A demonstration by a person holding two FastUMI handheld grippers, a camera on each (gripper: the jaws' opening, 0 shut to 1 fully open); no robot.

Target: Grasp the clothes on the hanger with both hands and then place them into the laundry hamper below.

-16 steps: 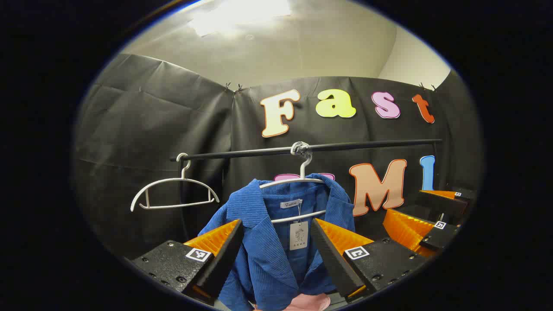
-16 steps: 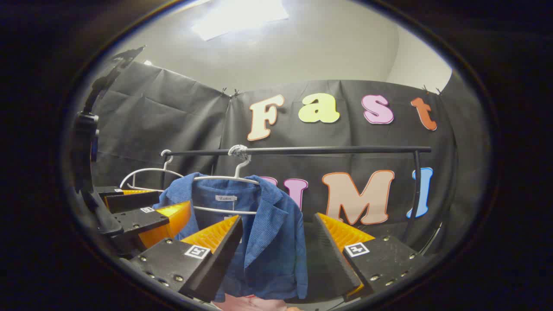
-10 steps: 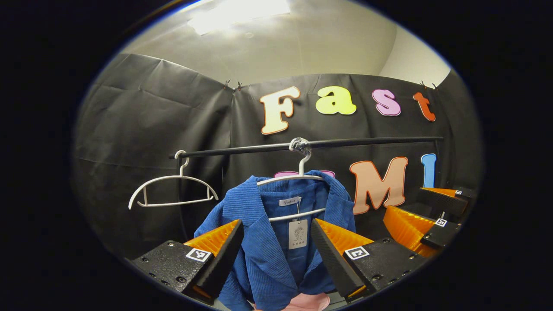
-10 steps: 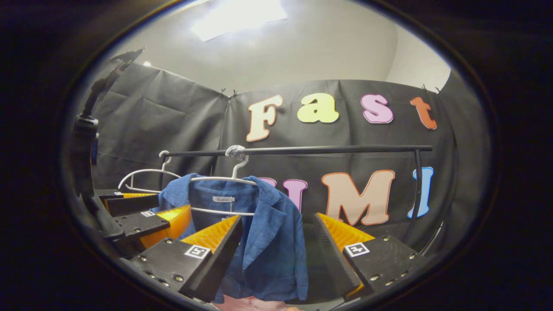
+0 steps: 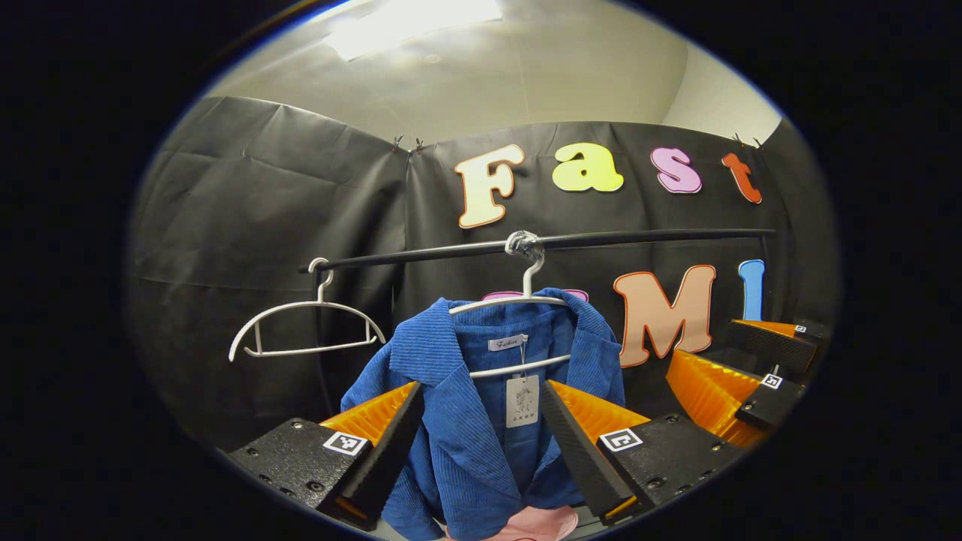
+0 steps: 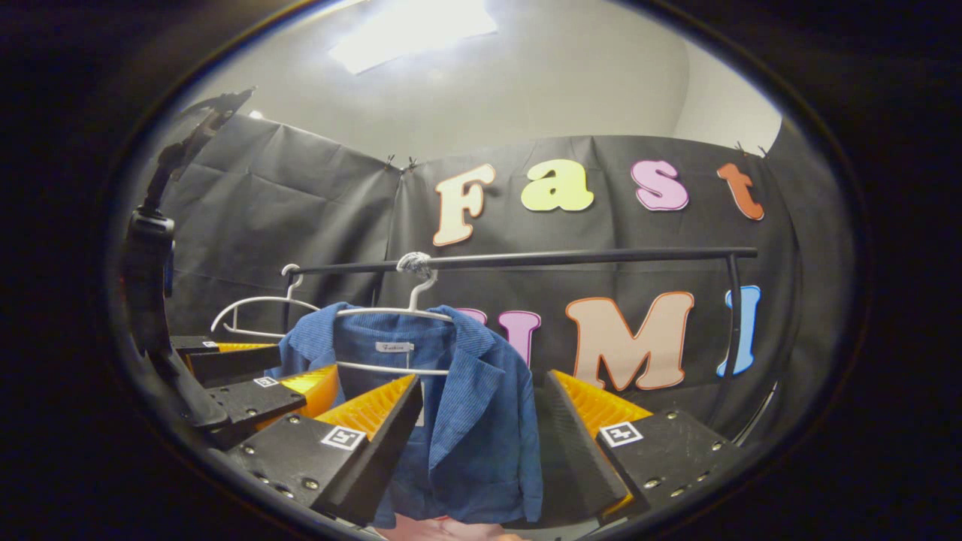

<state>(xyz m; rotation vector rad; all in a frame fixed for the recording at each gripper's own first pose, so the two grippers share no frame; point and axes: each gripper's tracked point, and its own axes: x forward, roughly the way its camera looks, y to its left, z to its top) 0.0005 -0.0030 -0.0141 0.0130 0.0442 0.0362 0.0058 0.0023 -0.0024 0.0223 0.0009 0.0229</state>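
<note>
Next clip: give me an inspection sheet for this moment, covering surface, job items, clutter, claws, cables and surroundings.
Surface: nothing seen.
Job's things: blue corduroy jacket hangs on a white hanger on the black rail; paper tag dangles at the collar. Something pink below; whether it is the hamper, cannot tell.
Clutter: empty white hanger at the rail's end.
Claws: left claw open before the jacket; right claw open, not touching.
Cables: nothing seen.
Surroundings: black cloth wall, ceiling light.

Each gripper point(image 5: 477, 387) point(image 6: 481, 379) has black screw-studded finger bodies bearing small square black-and-white marker tags.
</note>
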